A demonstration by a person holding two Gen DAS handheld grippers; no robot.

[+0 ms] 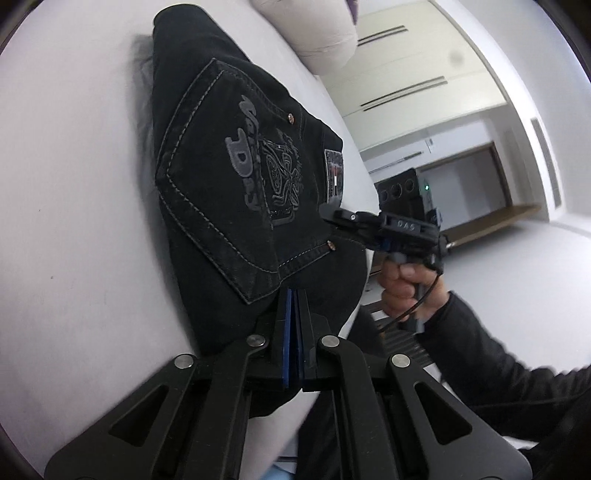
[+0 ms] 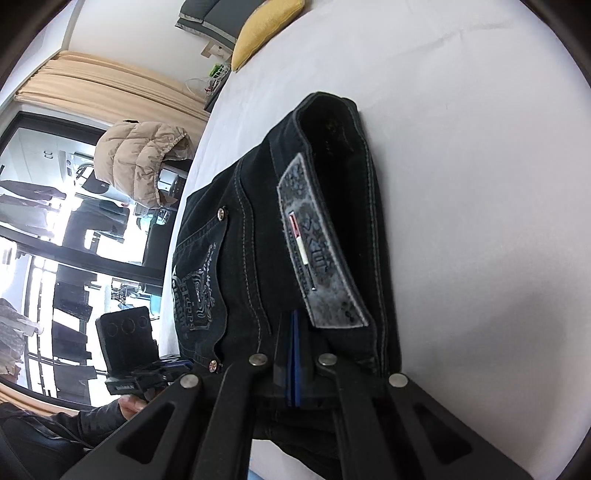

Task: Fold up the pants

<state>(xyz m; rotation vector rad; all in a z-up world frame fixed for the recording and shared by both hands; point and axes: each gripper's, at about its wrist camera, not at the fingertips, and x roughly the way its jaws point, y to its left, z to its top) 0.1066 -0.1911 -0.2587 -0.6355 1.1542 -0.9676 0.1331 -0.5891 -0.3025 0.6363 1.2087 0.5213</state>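
Two grippers (image 1: pixel 291 317) (image 2: pixel 293 339) pinching pants (image 1: pixel 221 177) | waistband faces right gripper

The folded jeans (image 1: pixel 236 177) lie on the bed sheet (image 1: pixel 74 184), near its edge. In the left wrist view a pillow (image 1: pixel 314 33) lies on the bed behind them. The left gripper (image 1: pixel 293 295) meets their near edge; the right gripper (image 1: pixel 332 216) reaches in from the right at the waistband, below the waistband patch (image 1: pixel 334 173). A cushion (image 2: pixel 266 26) lies at the far end.
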